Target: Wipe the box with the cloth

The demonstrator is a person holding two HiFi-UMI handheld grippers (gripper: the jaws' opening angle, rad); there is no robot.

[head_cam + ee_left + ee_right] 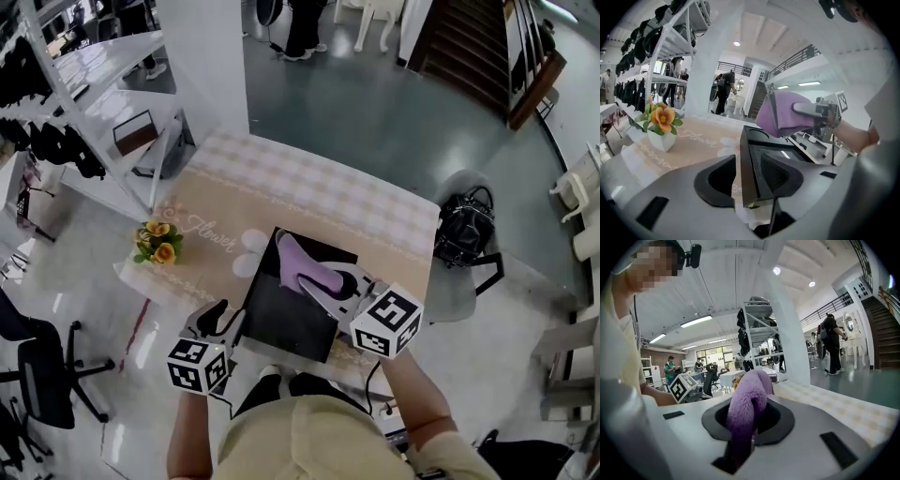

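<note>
A flat black box [295, 300] lies on the table with its near left corner clamped in my left gripper [228, 323]; that corner edge [747, 173] stands between the jaws in the left gripper view. My right gripper [319, 281] is shut on a purple cloth [302, 265], which rests on the box's top near its far side. In the right gripper view the cloth [746, 416] bulges out between the jaws and hides the box. The left gripper view shows the cloth [785, 114] above the box's far edge.
The table carries a beige checked tablecloth [309, 192] with a small flower pot [156, 242] at its left. A black handbag [466, 228] sits on a chair to the right. White shelving [112, 103] stands at the left; an office chair [47, 375] is lower left.
</note>
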